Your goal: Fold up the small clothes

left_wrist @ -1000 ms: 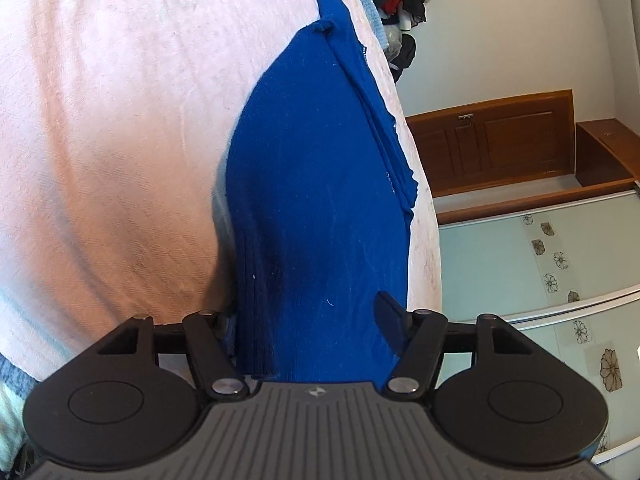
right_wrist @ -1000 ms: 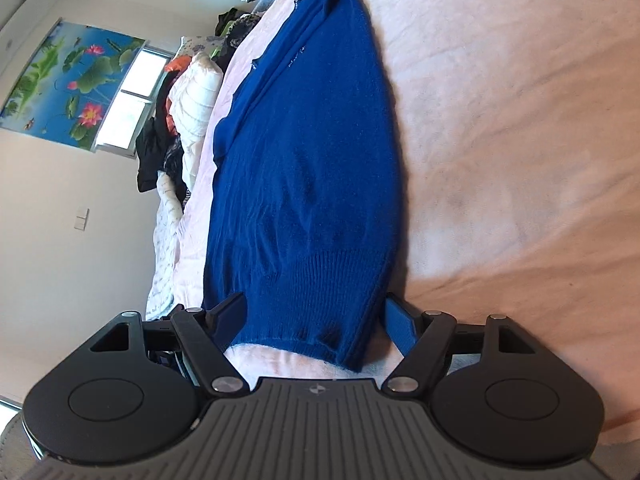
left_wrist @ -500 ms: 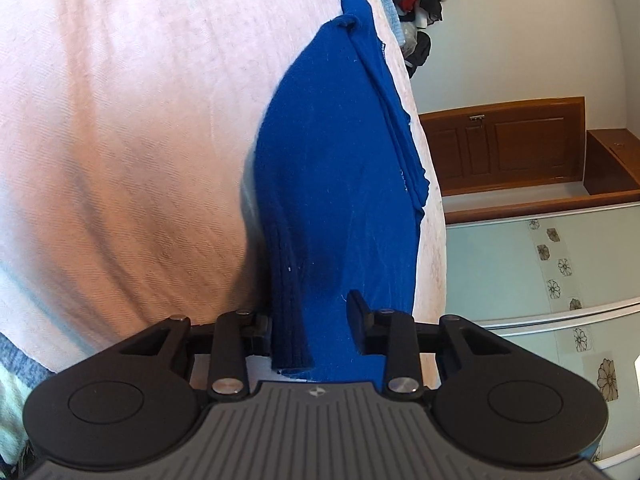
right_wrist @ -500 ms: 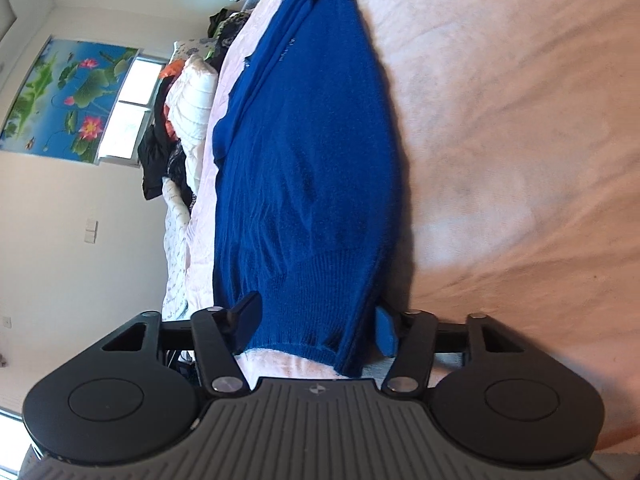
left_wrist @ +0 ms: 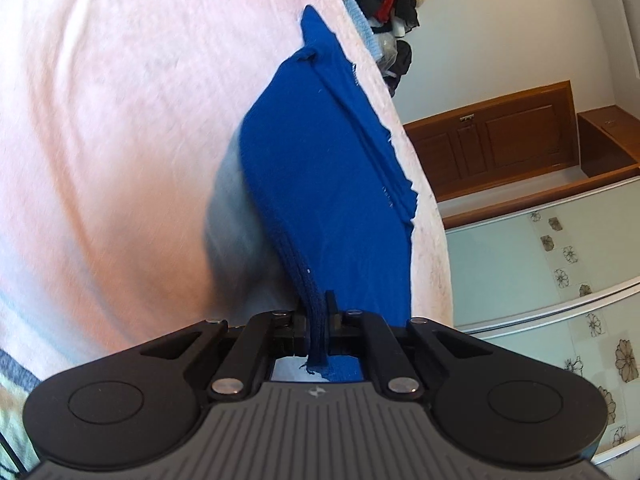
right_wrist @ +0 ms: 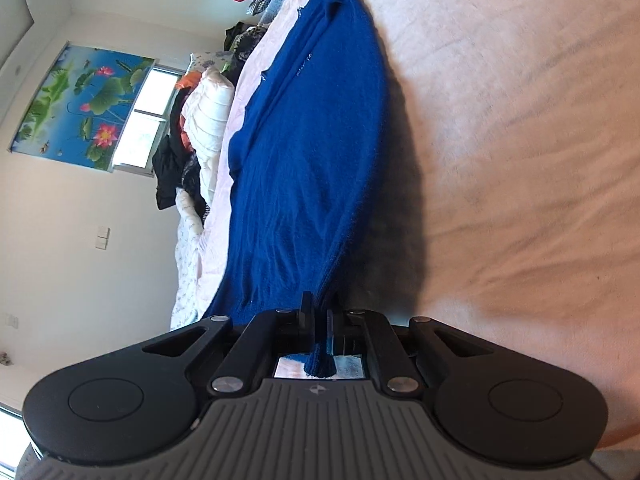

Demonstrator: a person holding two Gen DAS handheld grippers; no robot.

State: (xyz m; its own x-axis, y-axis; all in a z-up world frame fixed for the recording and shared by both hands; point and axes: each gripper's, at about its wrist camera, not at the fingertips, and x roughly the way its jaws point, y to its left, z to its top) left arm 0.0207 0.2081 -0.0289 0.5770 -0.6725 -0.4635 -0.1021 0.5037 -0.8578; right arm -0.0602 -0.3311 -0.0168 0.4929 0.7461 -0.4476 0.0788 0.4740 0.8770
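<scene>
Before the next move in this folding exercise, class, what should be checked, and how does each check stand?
1. Left gripper shut on the blue knitted garment: ok.
2. Right gripper shut on its ribbed hem: ok.
3. Fabric reaches well between both pairs of fingers: ok.
4. Garment lies on the pale pink bedsheet: ok.
5. Far end free of the clothes pile: cannot tell.
</scene>
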